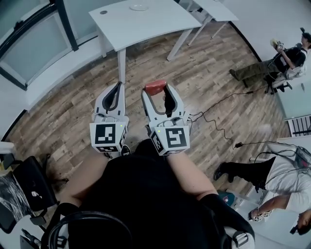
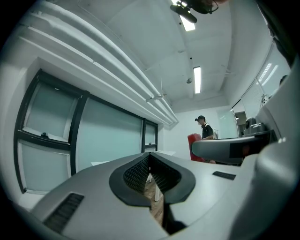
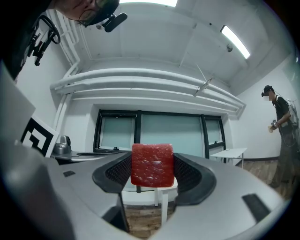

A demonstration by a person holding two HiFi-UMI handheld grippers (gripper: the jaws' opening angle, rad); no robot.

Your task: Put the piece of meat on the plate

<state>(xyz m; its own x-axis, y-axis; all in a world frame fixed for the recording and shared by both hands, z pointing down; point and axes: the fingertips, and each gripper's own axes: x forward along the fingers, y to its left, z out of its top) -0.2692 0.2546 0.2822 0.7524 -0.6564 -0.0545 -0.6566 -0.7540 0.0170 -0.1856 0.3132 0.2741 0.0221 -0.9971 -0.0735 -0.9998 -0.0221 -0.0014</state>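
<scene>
A red cube of meat [image 1: 155,87] sits clamped between the fingertips of my right gripper [image 1: 157,90], held in the air over the wooden floor. The right gripper view shows the meat [image 3: 152,165] filling the gap between the two black pads of that gripper [image 3: 152,172]. My left gripper [image 1: 115,89] is beside it on the left, shut with nothing in it; its pads meet in the left gripper view [image 2: 150,160]. A small pale plate [image 1: 139,7] lies on the far white table [image 1: 146,24], well ahead of both grippers.
A second white table [image 1: 214,8] stands at the back right. Black cables [image 1: 218,129] run across the wooden floor. One person sits at the far right [image 1: 286,61], and others are at the lower right [image 1: 272,175]. A black chair [image 1: 26,187] is at the lower left.
</scene>
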